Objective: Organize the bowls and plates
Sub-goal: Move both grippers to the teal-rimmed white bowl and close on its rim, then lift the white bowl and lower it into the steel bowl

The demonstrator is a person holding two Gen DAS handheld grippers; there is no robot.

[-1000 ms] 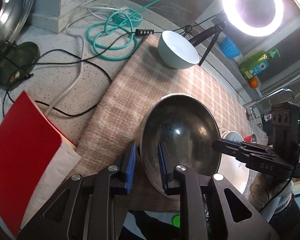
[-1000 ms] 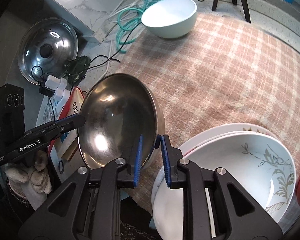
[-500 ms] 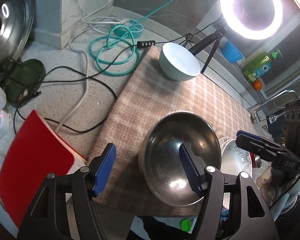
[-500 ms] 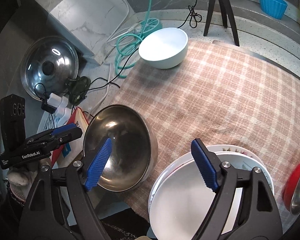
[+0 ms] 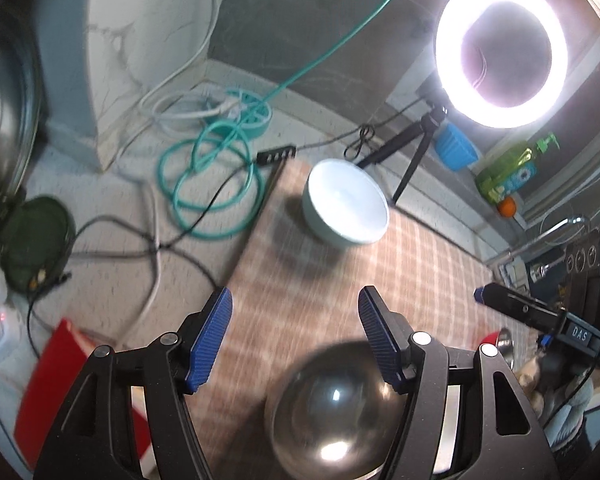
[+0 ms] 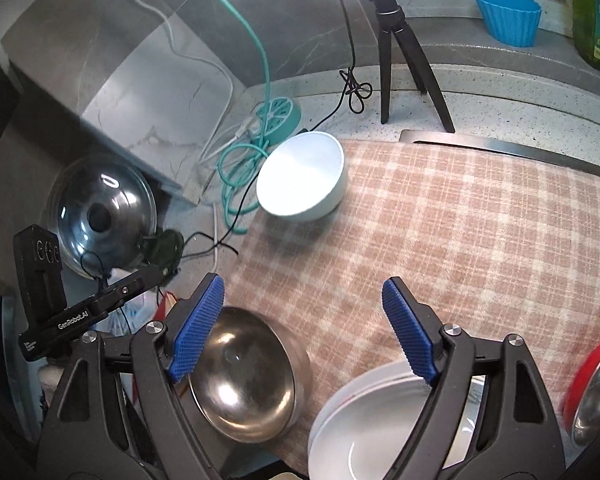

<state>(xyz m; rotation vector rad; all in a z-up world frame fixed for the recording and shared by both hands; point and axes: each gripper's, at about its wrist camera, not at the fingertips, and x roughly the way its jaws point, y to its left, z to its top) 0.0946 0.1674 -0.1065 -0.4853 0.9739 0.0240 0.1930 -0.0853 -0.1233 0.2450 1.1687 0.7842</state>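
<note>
Beyond the steel bowl point(image 6: 246, 376) sits the pale bowl point(image 6: 302, 176), your likely next pickup, with both your left hand-held gripper point(image 5: 294, 336) and right hand-held gripper point(image 6: 302, 326) spread wide and empty.

A shiny steel bowl point(image 6: 246, 380) sits upright at the cloth's 7 o'clock edge, stacked white plates point(image 6: 364, 420) just beside it at 5 o'clock, and a pale, empty bowl point(image 6: 302, 176) stands well apart at 11 o'clock.

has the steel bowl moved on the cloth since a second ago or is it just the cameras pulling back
Cannot tell for sure. The steel bowl lies released at the checked cloth's near-left corner as before; both grippers rose and opened.
</note>
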